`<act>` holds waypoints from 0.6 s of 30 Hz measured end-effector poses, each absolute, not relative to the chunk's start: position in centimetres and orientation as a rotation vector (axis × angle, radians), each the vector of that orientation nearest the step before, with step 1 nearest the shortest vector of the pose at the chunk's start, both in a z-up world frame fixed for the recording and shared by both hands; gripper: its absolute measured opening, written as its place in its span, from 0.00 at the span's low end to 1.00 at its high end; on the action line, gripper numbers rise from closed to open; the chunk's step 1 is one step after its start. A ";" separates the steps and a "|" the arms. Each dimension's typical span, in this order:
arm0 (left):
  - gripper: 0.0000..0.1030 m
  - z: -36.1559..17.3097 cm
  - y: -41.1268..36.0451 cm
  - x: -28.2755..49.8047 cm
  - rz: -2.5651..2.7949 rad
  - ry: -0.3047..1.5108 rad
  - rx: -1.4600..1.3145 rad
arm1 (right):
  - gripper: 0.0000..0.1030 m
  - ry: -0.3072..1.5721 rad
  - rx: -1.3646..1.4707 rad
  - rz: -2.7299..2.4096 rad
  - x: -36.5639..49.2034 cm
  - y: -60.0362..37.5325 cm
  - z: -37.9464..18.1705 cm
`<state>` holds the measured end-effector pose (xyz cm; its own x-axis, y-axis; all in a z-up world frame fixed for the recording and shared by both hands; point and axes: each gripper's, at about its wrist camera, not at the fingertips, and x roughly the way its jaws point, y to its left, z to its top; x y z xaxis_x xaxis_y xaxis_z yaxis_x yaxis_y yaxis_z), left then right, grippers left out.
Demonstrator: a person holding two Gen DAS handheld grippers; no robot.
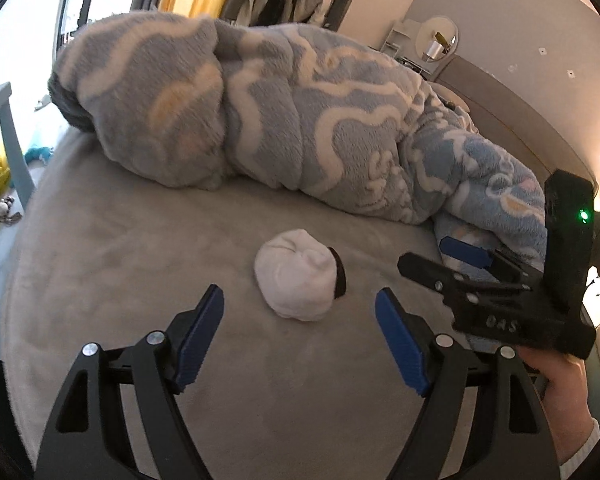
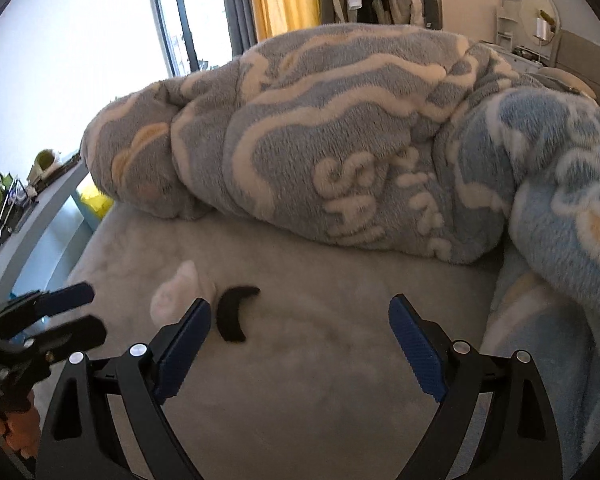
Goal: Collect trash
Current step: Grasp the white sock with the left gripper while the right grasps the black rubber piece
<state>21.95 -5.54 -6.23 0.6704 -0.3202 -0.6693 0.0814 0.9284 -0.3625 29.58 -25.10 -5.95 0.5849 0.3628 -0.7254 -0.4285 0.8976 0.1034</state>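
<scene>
Grey bed sheet [image 1: 120, 264], a fluffy blue-and-cream blanket [image 1: 260, 112] bunched across its far side.

A white wad [image 1: 296, 276] lies on the sheet, seen from the left wrist at 12 o'clock just ahead of the left gripper [image 1: 299, 300]. A small black curved piece [image 1: 340, 276] touches the wad's 3 o'clock edge.

Left gripper: jaws spread wide, nothing between them, blue pads [image 1: 200, 340] clear of the wad.

Right gripper [image 2: 300, 312]: jaws wide apart, empty, over bare sheet. From its camera the black piece sits at 11 o'clock beside the left pad; the wad is partly hidden behind that finger.

A hand [image 1: 564, 384] grips the right gripper's handle at 3 o'clock in the left view.
</scene>
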 end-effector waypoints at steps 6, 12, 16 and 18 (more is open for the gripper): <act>0.77 -7.8 -5.7 23.5 -0.224 0.833 -0.382 | 0.88 0.854 -0.099 0.526 29.5 -25.6 -7.3; 0.71 -8.9 -5.7 25.6 -0.250 0.843 -0.475 | 0.69 0.902 -0.078 0.624 29.7 -25.4 -8.8; 0.64 -9.7 -5.7 26.4 -0.257 0.862 -0.520 | 0.59 0.905 -0.060 0.662 29.7 -25.4 -9.0; 0.58 -10.4 -5.8 26.8 -0.244 0.884 -0.515 | 0.57 0.906 -0.048 0.693 29.7 -25.3 -9.1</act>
